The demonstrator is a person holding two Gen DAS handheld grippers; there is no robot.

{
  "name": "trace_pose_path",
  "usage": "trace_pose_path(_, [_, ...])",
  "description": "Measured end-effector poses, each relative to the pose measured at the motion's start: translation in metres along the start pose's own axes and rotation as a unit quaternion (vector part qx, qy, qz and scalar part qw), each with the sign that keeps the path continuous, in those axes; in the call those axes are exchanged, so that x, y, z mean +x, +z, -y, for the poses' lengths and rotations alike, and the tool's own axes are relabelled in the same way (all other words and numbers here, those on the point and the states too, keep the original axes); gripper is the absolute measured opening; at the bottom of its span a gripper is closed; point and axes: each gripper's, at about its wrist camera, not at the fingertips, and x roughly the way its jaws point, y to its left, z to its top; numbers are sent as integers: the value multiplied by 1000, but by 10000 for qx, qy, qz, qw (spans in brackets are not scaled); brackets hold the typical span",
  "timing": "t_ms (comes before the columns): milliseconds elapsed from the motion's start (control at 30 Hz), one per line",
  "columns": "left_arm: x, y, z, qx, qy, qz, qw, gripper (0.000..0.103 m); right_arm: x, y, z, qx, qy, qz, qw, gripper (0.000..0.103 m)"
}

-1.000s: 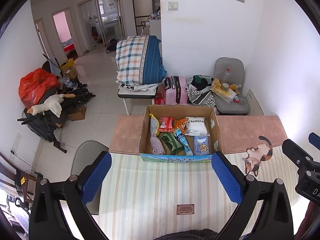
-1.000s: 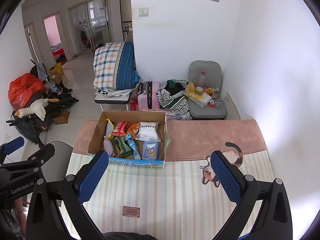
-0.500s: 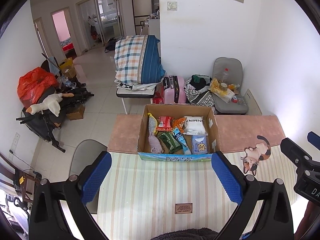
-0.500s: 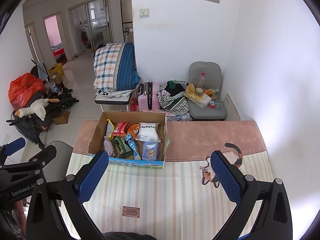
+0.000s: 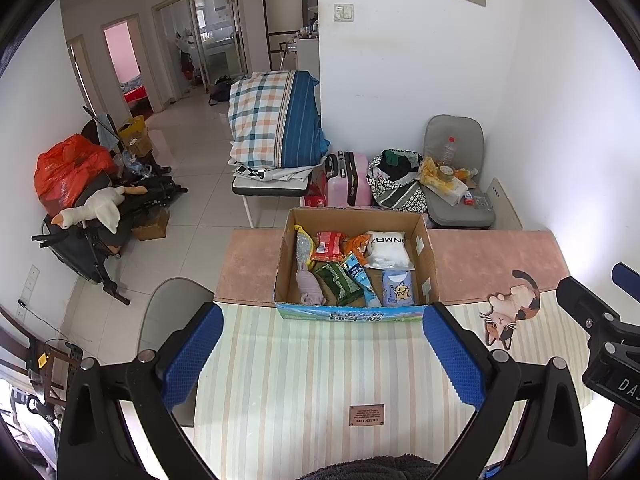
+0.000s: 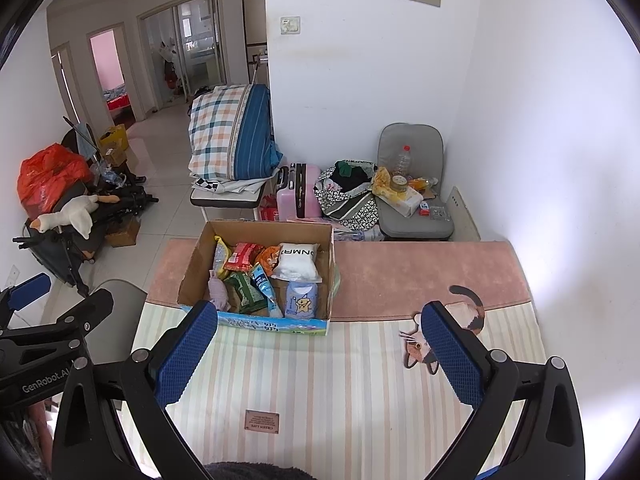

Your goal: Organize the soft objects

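A cardboard box (image 5: 428,264) sits straight ahead of the left hand-held gripper (image 5: 322,344), on the seam between a striped cloth (image 5: 320,368) and a pink mat (image 5: 492,256) covering the bench (image 5: 248,256). Inside the box lie soft packets: a white pouch (image 5: 388,250) at the far right, a red packet (image 5: 329,246) and an orange one (image 5: 356,245) at the back, a green packet (image 5: 340,283), a blue tube (image 5: 362,278), a pale blue tissue pack (image 5: 397,287) at the near right, and a lilac cloth (image 5: 309,285) at the near left. Both hand-held grippers hover above the striped cloth with jaws spread wide and nothing between them. From the right hand-held gripper (image 6: 318,350) the box is ahead and to the left. A cat-shaped mat (image 6: 460,320) lies partly behind its right fingertip (image 6: 452,360). A brown label (image 5: 367,415) is sewn on the cloth just ahead of the left hand-held gripper.
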Motion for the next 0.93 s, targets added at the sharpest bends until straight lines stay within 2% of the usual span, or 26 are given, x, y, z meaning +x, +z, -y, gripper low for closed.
trace_pose_path(933, [-9, 2, 0, -30, -6, 75, 10000, 102, -2, -3, -2, -60, 15, 34, 10000, 103])
